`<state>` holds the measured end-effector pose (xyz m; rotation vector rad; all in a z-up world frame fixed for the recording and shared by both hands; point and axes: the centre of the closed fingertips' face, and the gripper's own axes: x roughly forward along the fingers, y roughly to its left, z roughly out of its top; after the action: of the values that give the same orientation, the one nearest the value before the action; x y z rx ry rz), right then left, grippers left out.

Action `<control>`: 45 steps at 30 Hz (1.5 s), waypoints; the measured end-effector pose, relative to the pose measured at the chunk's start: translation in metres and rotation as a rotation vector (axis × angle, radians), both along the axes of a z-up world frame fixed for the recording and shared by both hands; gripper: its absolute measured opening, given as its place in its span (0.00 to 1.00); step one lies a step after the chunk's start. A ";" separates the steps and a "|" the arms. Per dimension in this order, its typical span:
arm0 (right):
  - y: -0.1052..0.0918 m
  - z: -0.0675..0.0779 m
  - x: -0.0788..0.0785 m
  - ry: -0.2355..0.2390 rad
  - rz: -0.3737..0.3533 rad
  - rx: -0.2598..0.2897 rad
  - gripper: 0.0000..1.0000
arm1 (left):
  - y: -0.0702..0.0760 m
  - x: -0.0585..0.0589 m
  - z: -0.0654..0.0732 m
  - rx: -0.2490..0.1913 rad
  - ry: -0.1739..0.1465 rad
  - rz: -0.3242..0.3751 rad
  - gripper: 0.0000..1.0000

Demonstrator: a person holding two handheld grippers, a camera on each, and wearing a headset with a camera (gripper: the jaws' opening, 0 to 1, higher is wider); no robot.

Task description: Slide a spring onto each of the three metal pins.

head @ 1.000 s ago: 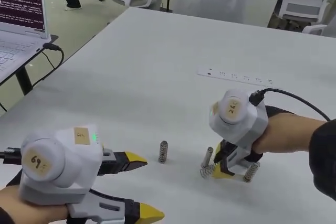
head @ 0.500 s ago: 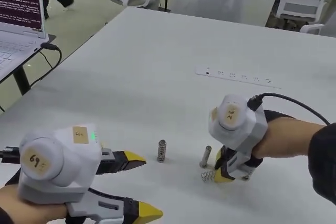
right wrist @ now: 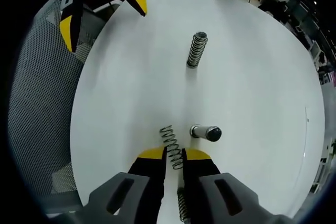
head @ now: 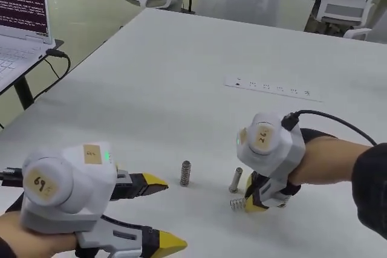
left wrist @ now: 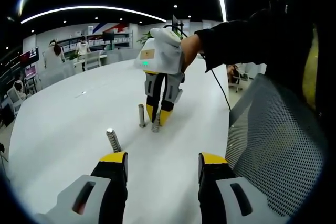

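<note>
A loose spring (right wrist: 169,137) lies on the white table with one end between the fingers of my right gripper (right wrist: 175,155), which points down and is shut on it. In the head view the spring (head: 237,203) sticks out to the left of that gripper (head: 260,200). Just beside it stands a bare metal pin (head: 236,180) (right wrist: 206,132). Farther left, another pin (head: 185,173) (right wrist: 197,49) carries a spring. A further spring (right wrist: 181,203) shows under the right gripper's fingers. My left gripper (head: 162,212) (left wrist: 163,158) hovers open at the near left, holding nothing.
A white power strip (head: 271,88) lies farther back on the table (head: 181,77). A laptop (head: 21,22) sits on a stand at the far left. Office chairs and desks stand beyond the far edge. A mesh chair (left wrist: 273,145) is close by.
The right gripper has shifted slightly left and lower at the loose spring. The sprung pin at its right has gone behind it. The left gripper has held still.
</note>
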<state>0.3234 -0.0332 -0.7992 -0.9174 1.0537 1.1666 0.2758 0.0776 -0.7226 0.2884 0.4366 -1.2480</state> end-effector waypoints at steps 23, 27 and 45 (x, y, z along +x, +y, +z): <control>0.012 0.000 -0.014 0.027 0.020 -0.005 0.11 | 0.000 0.000 0.000 0.003 0.000 -0.004 0.46; 0.012 0.000 -0.016 0.031 0.027 -0.006 0.12 | 0.000 -0.001 -0.001 0.005 0.001 -0.006 0.46; 0.014 0.009 -0.021 0.009 0.068 -0.023 0.09 | 0.000 -0.001 0.000 0.008 -0.005 -0.012 0.45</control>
<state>0.3026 -0.0190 -0.7906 -0.9734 1.0522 1.2181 0.2748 0.0776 -0.7224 0.3011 0.4355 -1.2568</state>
